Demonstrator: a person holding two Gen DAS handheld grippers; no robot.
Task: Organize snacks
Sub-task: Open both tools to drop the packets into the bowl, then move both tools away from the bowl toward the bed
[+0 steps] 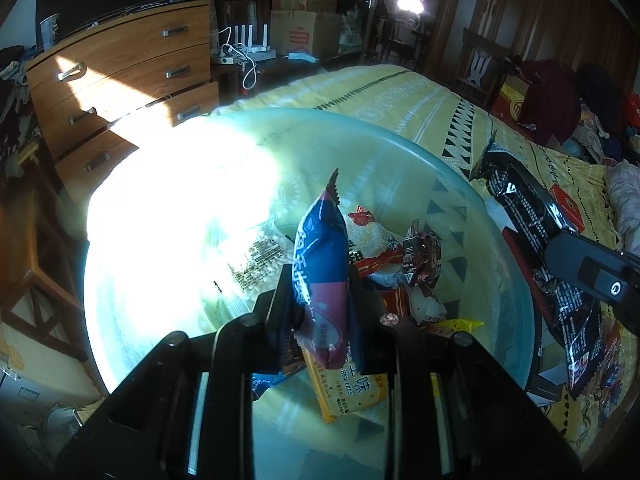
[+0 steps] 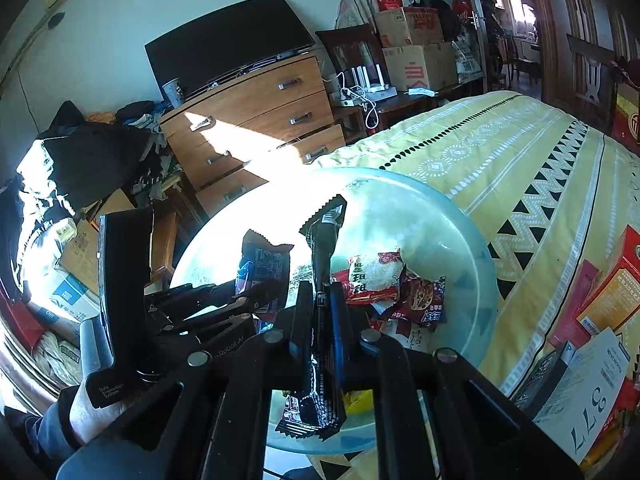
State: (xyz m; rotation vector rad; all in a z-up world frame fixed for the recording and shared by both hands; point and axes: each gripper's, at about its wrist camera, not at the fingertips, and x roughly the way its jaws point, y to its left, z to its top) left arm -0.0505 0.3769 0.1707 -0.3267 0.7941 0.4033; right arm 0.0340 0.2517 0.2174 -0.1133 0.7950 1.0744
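Bed (image 2: 500, 148) with yellow patterned cover, clear bowl (image 2: 460, 216) on its near corner, red boxes (image 2: 616, 292) and a white carton (image 2: 588, 392) beside — right edge.

A lived-in bedroom in a private home: a bed (image 2: 520, 168) spread with a yellow patterned cover fills the right of the room, facing a wooden chest of drawers (image 2: 256, 120) with a dark flat screen (image 2: 228, 44) leaning on top. Cardboard boxes (image 2: 416, 44) are stacked against the far wall beside a white router (image 1: 250, 42) and tangled cables. Clothes (image 2: 80, 152) lie heaped in the corner. A doorway (image 2: 508, 20) opens onto what appears to be another sunlit room.
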